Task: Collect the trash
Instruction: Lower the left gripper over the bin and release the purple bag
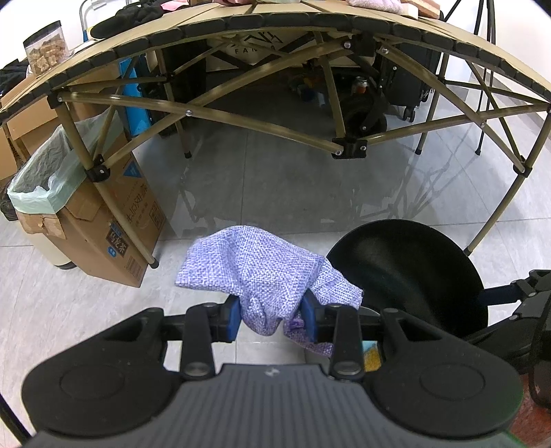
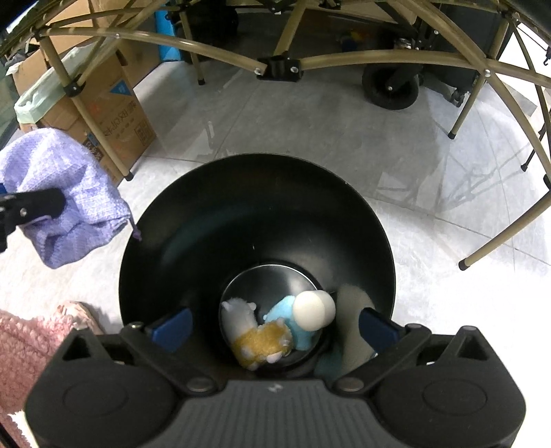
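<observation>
Big folding table (image 1: 275, 31) fills the top of both views, its frame legs standing on grey floor tiles. To the left sits a cardboard box (image 1: 113, 220) with a green-lined bin (image 1: 41, 179) touching it. The black trash can (image 2: 256, 220) is right under the right gripper (image 2: 273, 325), whose jaws are spread wide with nothing in them. At the bottom of the can lie a yellow-and-white plush (image 2: 256, 339) and a blue plush (image 2: 292, 320). The left gripper (image 1: 270, 317) is clamped on a bunched purple cloth (image 1: 261, 265), just left of the can's rim.
</observation>
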Motion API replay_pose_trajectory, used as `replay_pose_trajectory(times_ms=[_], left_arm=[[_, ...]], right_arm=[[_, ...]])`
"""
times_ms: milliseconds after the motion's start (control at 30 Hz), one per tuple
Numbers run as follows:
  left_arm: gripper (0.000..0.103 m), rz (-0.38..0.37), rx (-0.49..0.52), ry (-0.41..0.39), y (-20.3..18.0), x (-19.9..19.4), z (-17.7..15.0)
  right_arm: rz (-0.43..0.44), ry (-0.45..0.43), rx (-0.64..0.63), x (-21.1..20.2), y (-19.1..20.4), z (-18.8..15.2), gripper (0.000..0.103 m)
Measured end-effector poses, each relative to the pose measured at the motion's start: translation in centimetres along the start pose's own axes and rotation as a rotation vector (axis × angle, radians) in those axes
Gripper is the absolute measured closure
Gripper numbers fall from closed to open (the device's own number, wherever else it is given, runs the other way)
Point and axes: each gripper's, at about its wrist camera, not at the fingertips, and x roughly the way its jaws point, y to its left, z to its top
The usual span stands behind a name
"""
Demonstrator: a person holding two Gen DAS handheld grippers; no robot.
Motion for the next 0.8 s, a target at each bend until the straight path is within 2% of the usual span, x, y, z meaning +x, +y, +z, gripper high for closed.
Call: replay_pose_trajectory(times_ms=[233, 367, 500, 800], left_arm=[[0.067, -0.021, 0.019, -0.020, -0.7, -0.5, 0.4], [0.067, -0.044, 0.033, -0.024, -2.0, -0.5, 0.7], [0.067, -0.054, 0.062, -0.028, -3.8, -0.1, 1.0], [0.067, -0.130, 0.100, 0.013, -7.6, 2.1, 1.0]], right_arm=[[-0.028, -0.038, 0.003, -1.8, -0.9, -0.3, 0.000], [-0.036, -0.085, 0.015, -3.9, -2.1, -0.8, 0.000], [-0.075, -0.095, 0.039, -4.9, -3.7, -1.8, 0.000], [-0.102, -0.153, 0.140, -7.1, -7.9, -2.9, 0.000]])
